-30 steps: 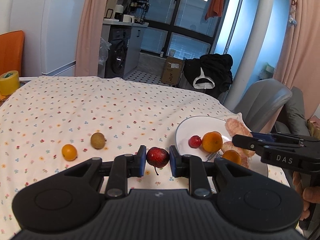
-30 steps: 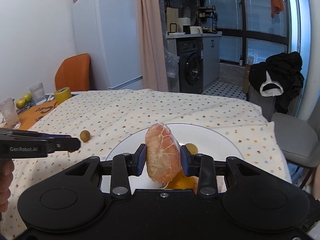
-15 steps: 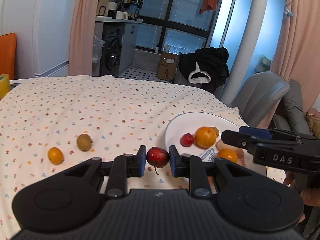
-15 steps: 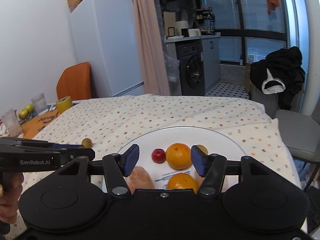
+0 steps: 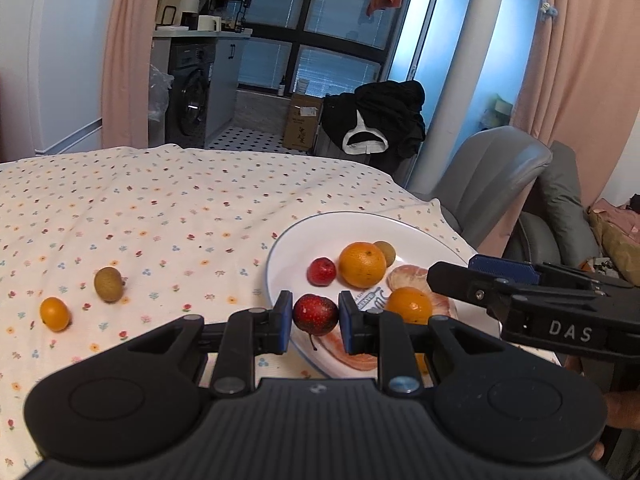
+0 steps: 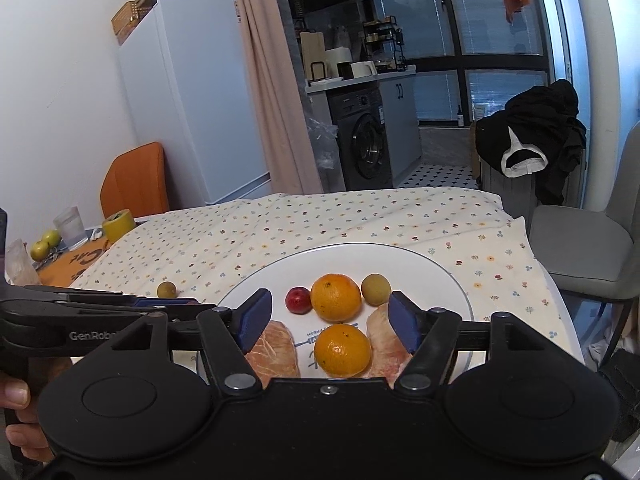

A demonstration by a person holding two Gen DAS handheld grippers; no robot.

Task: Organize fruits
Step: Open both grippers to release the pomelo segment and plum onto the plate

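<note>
Left wrist view: left gripper (image 5: 313, 317) at lower centre of frame, its blue pads pressed on either side of a small red fruit (image 5: 315, 314) with a thin stem hanging below it. The fruit is held over the near-left rim of the white plate (image 5: 288, 250), which sits right of centre on the floral tablecloth (image 5: 160, 208).

On the plate, left view: a second small red fruit (image 5: 321, 271), a large orange (image 5: 362, 264) beside it, a greenish-brown round fruit (image 5: 385, 253) touching the orange from behind, a smaller orange (image 5: 409, 305) nearer the camera, and a pale pink peeled citrus piece (image 5: 406, 274) between the two oranges and the right gripper's finger.

Off the plate, left side of frame: a small orange fruit (image 5: 55, 313) and a brownish-green fruit (image 5: 108, 284), near each other on the cloth, well apart from the plate.

Right wrist view: right gripper (image 6: 331, 318) at lower centre, jaws spread wide with nothing between the pads. It hangs over the near part of the plate (image 6: 440, 268). Below it lie two pink citrus pieces, one under the left pad (image 6: 274, 354) and one under the right pad (image 6: 380, 340), with an orange (image 6: 342, 350) between them. Whether the pads touch the pieces cannot be told.

The left gripper's body enters from the left edge of this view, a hand (image 6: 16, 412) gripping it in the lower left corner.
</note>
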